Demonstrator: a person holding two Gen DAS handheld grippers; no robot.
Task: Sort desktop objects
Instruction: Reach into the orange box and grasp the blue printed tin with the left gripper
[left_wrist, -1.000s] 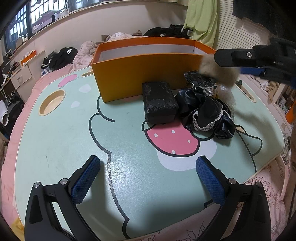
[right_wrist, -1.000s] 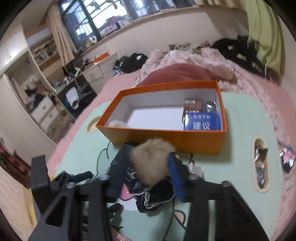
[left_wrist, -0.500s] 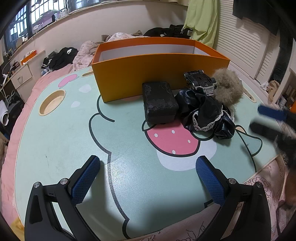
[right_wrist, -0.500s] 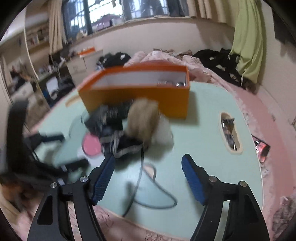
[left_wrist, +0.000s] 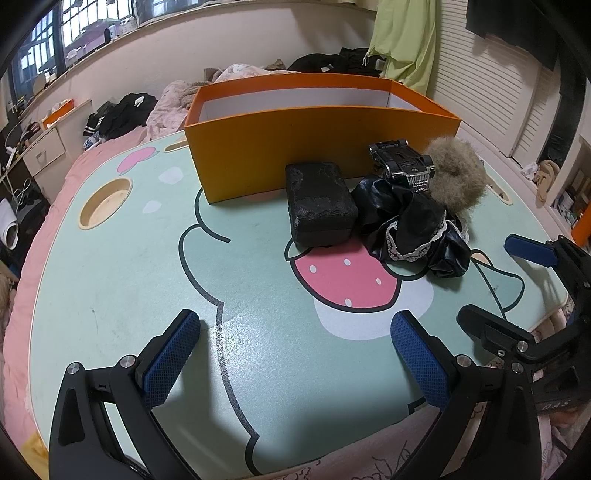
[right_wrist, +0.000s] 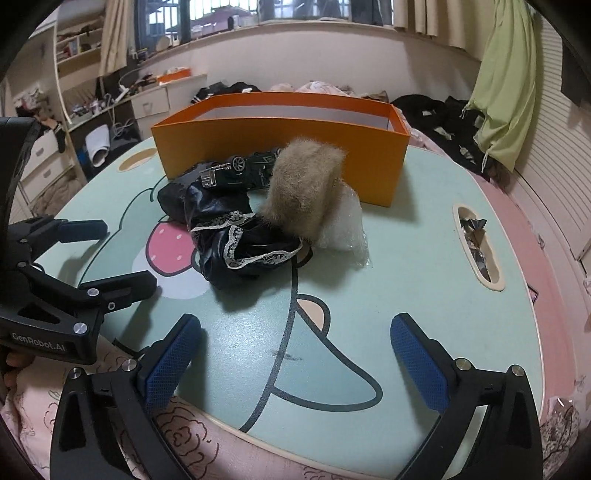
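Note:
An orange box (left_wrist: 317, 147) stands on the green cartoon table (left_wrist: 147, 266); it also shows in the right wrist view (right_wrist: 280, 147). In front of it lie a black case (left_wrist: 319, 203), a black toy car (left_wrist: 402, 164), a black lace-trimmed cloth (left_wrist: 413, 225) and a tan fur ball (left_wrist: 456, 173). In the right wrist view the fur ball (right_wrist: 303, 192) rests on the cloth (right_wrist: 236, 236), beside the car (right_wrist: 240, 171) and clear plastic (right_wrist: 341, 225). My left gripper (left_wrist: 299, 354) is open and empty near the front edge. My right gripper (right_wrist: 295, 362) is open and empty, also at that edge (left_wrist: 521, 280).
A round cup hole (left_wrist: 105, 203) is cut in the table's left side. A slot (right_wrist: 478, 243) on the right holds wrappers. Pink bedding surrounds the table. Drawers and clothes lie beyond.
My right gripper held the fur ball near the box, let it go onto the pile, then drew back low to the front edge. My left gripper stayed still.

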